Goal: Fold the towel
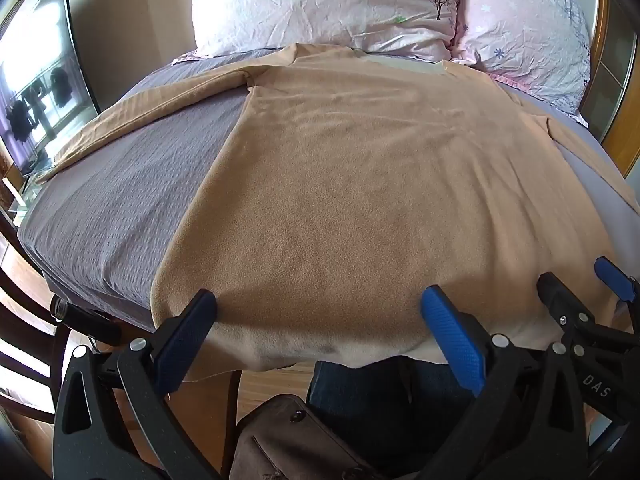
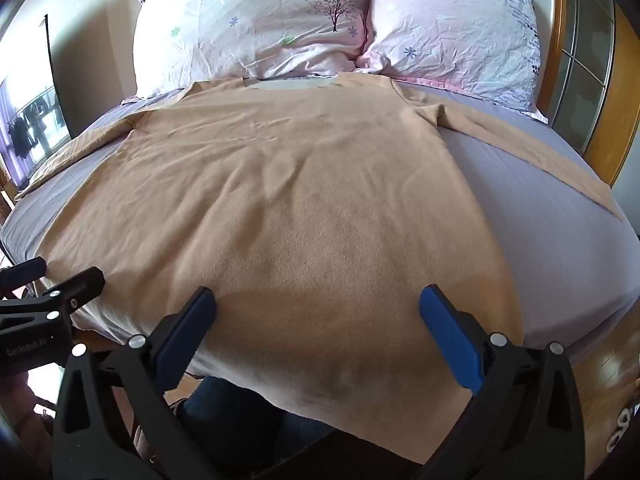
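No fold has yet been made, it is judged: the towel (image 2: 288, 216), a tan piece cut like a long-sleeved shirt, is spread flat down the middle of the bed (image 2: 552, 232), its neck end at the head edge by the pillows (image 2: 256, 28) and its hem draped over the foot edge. Toward the left edge of the bed one sleeve is laid out across the grey sheet. The left gripper (image 1: 318, 312) is held low at the foot edge, just above the hem, its jaws spread wide with nothing between them. The right gripper (image 2: 318, 312) is held alongside it in the same pose, jaws equally wide and empty. Toward the right edge the other sleeve is stretched to the bed's side. The next move is judged to call for both grippers to be lowered onto the hem corners and shut there, though whether the fingers already touch the cloth cannot be told through the fisheye distortion.
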`<action>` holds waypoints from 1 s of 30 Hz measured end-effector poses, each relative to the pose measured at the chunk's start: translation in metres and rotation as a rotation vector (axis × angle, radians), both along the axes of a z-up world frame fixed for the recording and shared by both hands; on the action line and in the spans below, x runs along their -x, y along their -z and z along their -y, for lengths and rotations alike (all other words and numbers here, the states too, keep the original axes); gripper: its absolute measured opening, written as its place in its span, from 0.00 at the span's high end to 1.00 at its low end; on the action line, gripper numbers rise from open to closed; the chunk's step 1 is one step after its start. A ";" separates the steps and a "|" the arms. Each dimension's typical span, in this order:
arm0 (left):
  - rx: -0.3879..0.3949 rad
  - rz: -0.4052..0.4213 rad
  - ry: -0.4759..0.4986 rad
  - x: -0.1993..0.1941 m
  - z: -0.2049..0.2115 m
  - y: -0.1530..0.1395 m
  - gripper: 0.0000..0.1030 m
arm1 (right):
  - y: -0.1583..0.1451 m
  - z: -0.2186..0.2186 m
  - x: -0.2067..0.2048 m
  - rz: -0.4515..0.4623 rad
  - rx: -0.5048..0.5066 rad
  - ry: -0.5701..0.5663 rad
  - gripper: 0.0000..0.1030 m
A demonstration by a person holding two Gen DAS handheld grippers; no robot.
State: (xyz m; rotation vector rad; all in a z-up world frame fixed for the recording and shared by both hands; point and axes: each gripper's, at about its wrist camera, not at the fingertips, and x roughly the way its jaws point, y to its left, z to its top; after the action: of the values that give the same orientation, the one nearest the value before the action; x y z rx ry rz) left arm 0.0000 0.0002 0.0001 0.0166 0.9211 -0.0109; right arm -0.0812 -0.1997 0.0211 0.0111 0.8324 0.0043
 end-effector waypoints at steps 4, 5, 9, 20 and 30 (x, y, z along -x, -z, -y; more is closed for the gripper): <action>-0.003 -0.001 0.000 0.000 0.000 0.000 0.01 | 0.000 0.001 0.000 0.003 -0.002 0.000 0.02; -0.004 0.000 0.000 0.000 0.000 0.000 0.01 | 0.000 0.001 0.000 0.003 -0.002 0.000 0.02; -0.004 0.001 0.000 0.000 0.000 0.000 0.01 | 0.000 0.002 0.000 0.003 -0.002 0.000 0.02; -0.004 0.001 0.000 0.000 0.000 0.000 0.01 | 0.000 0.003 0.001 0.005 -0.003 0.000 0.02; -0.004 0.002 0.000 0.000 0.000 0.000 0.01 | 0.001 0.003 0.001 0.006 -0.004 0.000 0.02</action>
State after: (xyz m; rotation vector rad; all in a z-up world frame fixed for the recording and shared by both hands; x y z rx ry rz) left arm 0.0000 0.0000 0.0001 0.0202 0.9193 -0.0094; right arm -0.0826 -0.2024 0.0206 0.0147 0.8264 0.0058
